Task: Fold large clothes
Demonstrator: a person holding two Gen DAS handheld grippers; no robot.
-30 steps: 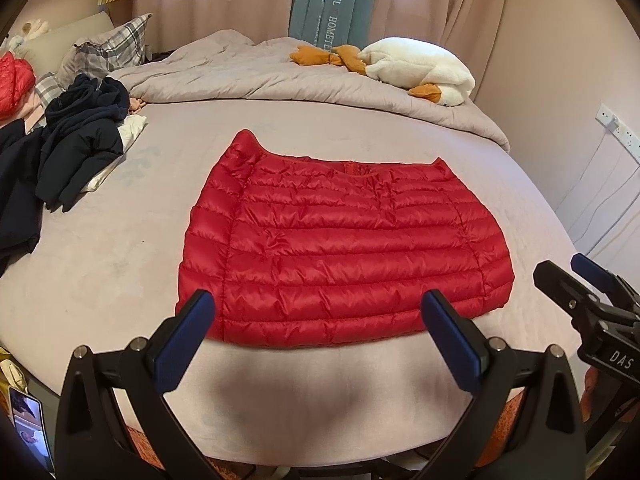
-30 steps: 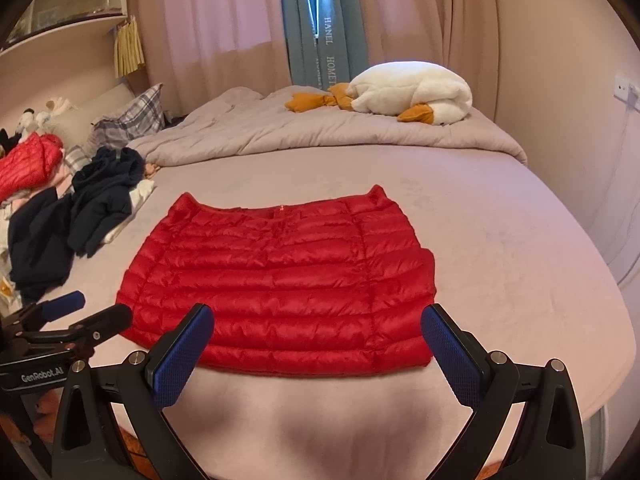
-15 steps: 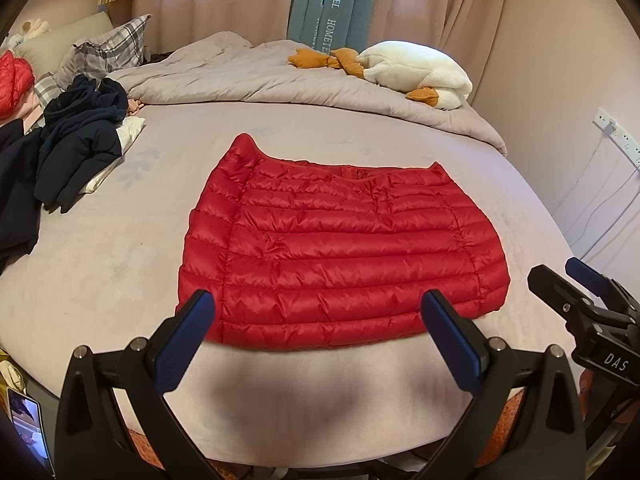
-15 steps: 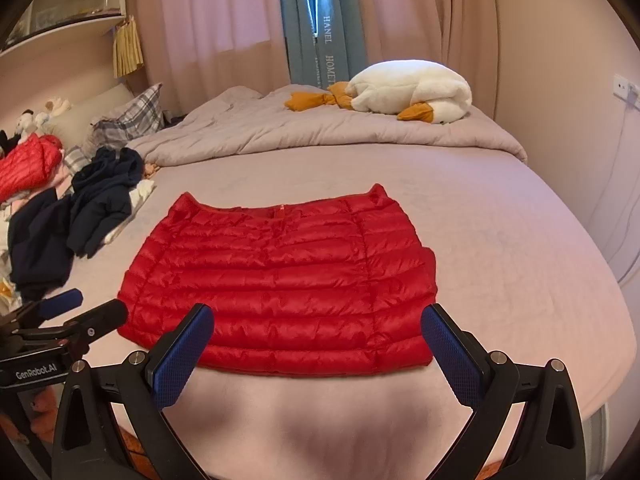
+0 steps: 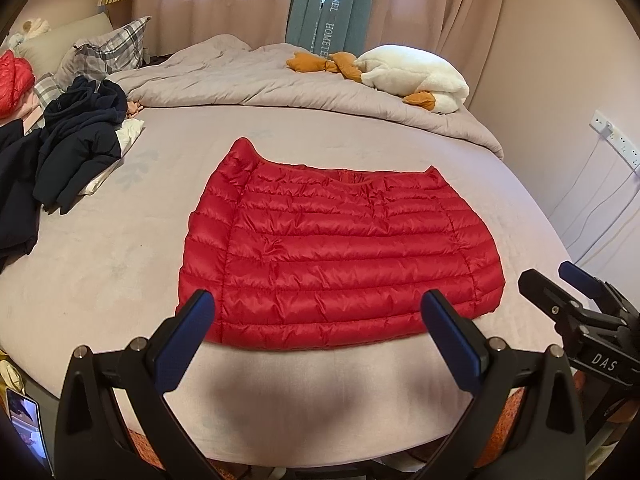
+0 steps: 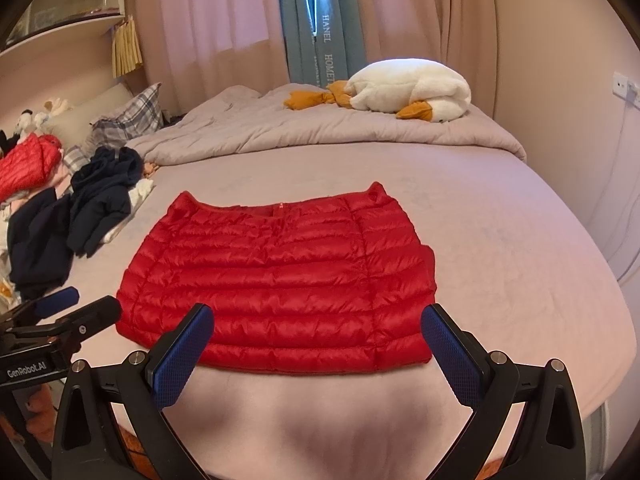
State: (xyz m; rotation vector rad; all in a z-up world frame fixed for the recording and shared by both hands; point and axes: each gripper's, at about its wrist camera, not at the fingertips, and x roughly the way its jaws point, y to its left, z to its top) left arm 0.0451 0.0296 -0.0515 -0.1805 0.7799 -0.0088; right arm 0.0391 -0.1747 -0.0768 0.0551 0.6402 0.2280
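Observation:
A red quilted down jacket [image 5: 340,256] lies flat and folded into a rectangle on the pink bed sheet [image 5: 100,248]; it also shows in the right wrist view [image 6: 280,284]. My left gripper [image 5: 320,336] is open and empty, held above the bed's near edge just in front of the jacket's hem. My right gripper [image 6: 316,348] is open and empty, also just in front of the hem. Each gripper shows at the side of the other's view: the right one in the left wrist view [image 5: 568,288], the left one in the right wrist view [image 6: 76,308].
A heap of dark navy clothes [image 5: 68,148] lies at the left of the bed, with another red jacket [image 6: 28,164] behind it. A bunched grey duvet [image 5: 260,84] and a white plush goose [image 5: 412,76] lie at the back. Wall sockets and cables [image 5: 612,140] are at the right.
Both grippers have pulled back a little and tilted slightly, so the jacket sits a bit lower in the views. The jacket has not moved and both grippers stay open.

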